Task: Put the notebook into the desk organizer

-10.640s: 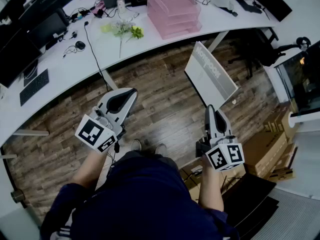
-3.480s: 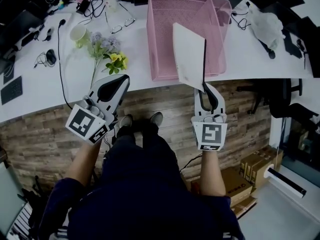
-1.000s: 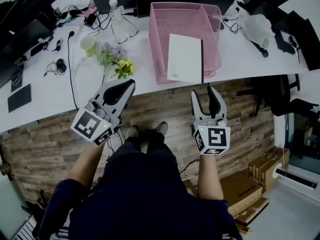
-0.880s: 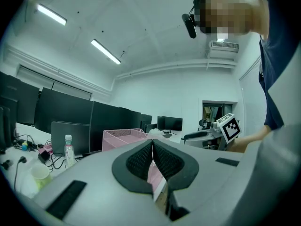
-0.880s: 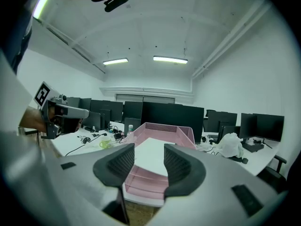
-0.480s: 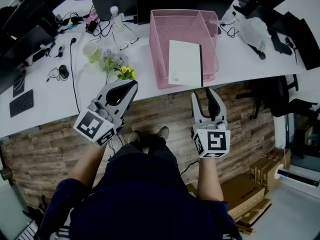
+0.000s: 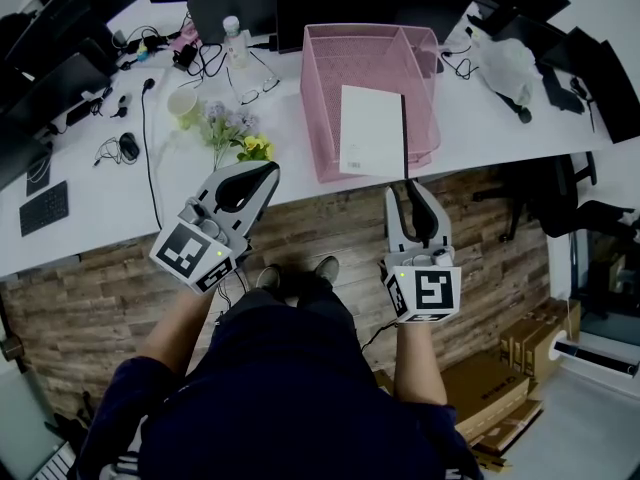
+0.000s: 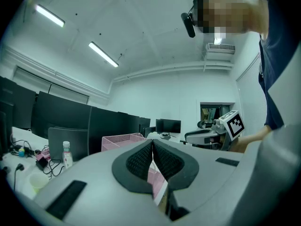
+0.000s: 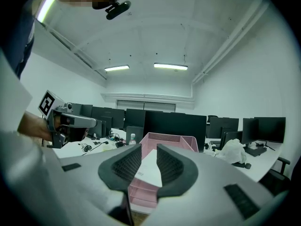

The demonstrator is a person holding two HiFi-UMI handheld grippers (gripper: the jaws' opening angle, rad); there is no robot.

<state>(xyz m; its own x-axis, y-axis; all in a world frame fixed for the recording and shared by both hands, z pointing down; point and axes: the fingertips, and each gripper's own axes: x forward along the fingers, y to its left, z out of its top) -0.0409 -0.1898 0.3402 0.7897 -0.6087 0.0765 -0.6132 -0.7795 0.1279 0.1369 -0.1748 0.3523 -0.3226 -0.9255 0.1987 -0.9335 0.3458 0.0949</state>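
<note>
The white notebook point(image 7: 372, 131) with a dark spine lies flat on top of the pink mesh desk organizer point(image 7: 320, 98), its near edge jutting over the front rim. My right gripper point(image 7: 408, 190) hangs just in front of it over the floor. Its jaws have just been closing; a narrow gap is left and nothing is between them. In the right gripper view the notebook point(image 9: 148, 171) shows through that gap point(image 9: 149, 147), free of the pads. My left gripper point(image 7: 268, 168) is shut and empty at the desk edge, left of the organizer point(image 8: 120, 139).
On the white desk point(image 7: 120, 198) lie flowers point(image 7: 240, 133), a cup point(image 7: 183, 103), a bottle point(image 7: 234, 30), cables, a mouse point(image 7: 128, 146) and a keyboard point(image 7: 45, 208). Dark monitors line the back. A white bag point(image 7: 510, 53) sits right; an office chair point(image 7: 560, 203) and cardboard boxes point(image 7: 500, 388) stand below.
The right gripper's jaws have narrowed from wide apart to a slim gap, with nothing in them. The notebook stays lying on the organizer. The left gripper has kept its place.
</note>
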